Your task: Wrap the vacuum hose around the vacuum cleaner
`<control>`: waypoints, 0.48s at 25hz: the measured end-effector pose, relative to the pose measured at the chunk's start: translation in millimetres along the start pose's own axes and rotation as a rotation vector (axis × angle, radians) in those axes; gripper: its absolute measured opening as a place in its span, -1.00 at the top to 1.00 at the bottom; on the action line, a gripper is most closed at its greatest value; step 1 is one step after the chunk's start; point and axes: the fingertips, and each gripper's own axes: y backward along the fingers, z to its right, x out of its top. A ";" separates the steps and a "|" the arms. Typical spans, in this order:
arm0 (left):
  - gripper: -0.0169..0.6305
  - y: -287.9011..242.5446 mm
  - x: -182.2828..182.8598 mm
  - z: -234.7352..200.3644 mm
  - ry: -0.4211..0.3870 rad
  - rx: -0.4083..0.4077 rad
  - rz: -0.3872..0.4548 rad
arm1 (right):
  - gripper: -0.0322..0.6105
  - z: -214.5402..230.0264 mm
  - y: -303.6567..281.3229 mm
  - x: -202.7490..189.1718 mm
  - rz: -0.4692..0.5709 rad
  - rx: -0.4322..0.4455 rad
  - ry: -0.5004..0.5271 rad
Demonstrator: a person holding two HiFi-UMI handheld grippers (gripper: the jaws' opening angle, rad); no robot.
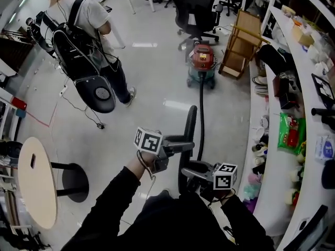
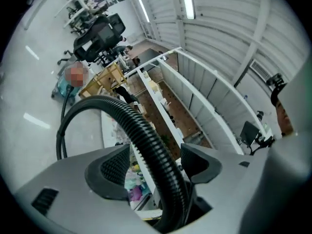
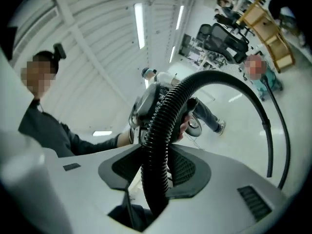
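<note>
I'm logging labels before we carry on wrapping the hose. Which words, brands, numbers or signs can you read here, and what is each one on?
No text can be read in any view.
Green packet on the counter: print too small to read.
White packet with blue print: too blurred to read.
Vacuum cleaner: no legible label.
Marker cubes: square patterns only, no letters.

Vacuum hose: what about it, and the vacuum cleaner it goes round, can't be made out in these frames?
- Free end of the vacuum hose: in the head view it is hidden under the left gripper, the right gripper and the person's sleeves. Both gripper views cut it off behind the gripper bodies.
- Any turns already round the vacuum cleaner: too small and far in the head view, blurred over in both gripper views.
</note>
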 end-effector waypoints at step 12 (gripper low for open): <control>-0.07 6.4 -129.5 -19.7 -0.165 0.095 -0.143 | 0.38 63.2 -5.3 69.5 0.207 0.024 -0.311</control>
